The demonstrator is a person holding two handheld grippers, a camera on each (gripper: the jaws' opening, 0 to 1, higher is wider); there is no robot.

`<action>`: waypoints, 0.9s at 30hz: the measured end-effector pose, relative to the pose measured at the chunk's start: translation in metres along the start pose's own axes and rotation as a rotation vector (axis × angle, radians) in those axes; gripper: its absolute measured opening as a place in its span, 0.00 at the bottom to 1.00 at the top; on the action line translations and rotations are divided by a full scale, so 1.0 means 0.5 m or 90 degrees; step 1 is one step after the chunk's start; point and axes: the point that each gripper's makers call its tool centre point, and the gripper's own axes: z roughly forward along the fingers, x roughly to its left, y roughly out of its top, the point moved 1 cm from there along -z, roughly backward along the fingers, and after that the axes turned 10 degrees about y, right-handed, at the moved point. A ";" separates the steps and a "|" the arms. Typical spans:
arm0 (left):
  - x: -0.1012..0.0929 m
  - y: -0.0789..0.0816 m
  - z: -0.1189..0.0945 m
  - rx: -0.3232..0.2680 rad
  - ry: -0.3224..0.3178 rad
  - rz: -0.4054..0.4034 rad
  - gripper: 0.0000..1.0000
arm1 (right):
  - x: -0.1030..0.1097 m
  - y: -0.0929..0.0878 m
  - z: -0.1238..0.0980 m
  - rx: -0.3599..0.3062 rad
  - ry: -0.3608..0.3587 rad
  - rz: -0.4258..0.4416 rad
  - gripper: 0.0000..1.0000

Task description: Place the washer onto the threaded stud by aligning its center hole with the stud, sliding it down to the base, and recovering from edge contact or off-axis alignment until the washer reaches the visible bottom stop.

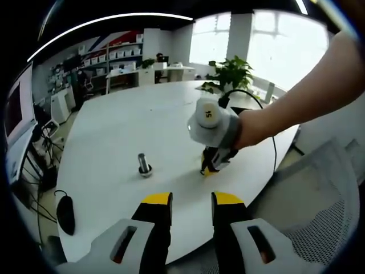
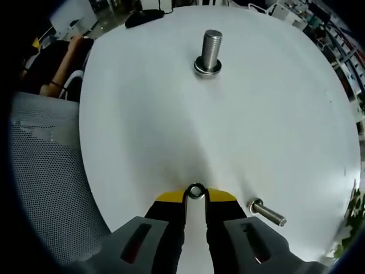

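The threaded stud [image 1: 144, 164] stands upright on the round white table [image 1: 125, 125], head down, with a metal ring around its base [image 2: 207, 68]. In the right gripper view the stud [image 2: 210, 50] rises at the far side of the table. My right gripper [image 2: 196, 200] is low over the table, its yellow tips shut on a small steel washer [image 2: 196, 191] held on edge. From the left gripper view, the right gripper [image 1: 212, 165] touches down to the right of the stud, a hand behind it. My left gripper [image 1: 192, 200] hovers near the table's edge, open with nothing in it.
A second bolt [image 2: 266, 212] lies flat beside my right jaw. A black mouse [image 1: 65, 214] sits near the table's left edge. A white mesh chair [image 1: 319, 205] stands at the right; another mesh chair [image 2: 45, 171] and a seated person [image 2: 54, 71] are at the left. A plant [image 1: 231, 73] stands at the far side.
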 end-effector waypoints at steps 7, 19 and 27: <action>0.003 0.000 0.000 0.000 0.003 -0.004 0.25 | 0.000 -0.004 -0.002 -0.024 -0.002 0.014 0.14; -0.002 -0.003 0.001 0.006 -0.002 0.004 0.25 | -0.008 -0.030 -0.010 -0.058 0.008 0.067 0.13; -0.004 -0.004 0.002 0.008 -0.004 0.010 0.25 | -0.029 -0.077 -0.051 -0.065 -0.011 0.102 0.13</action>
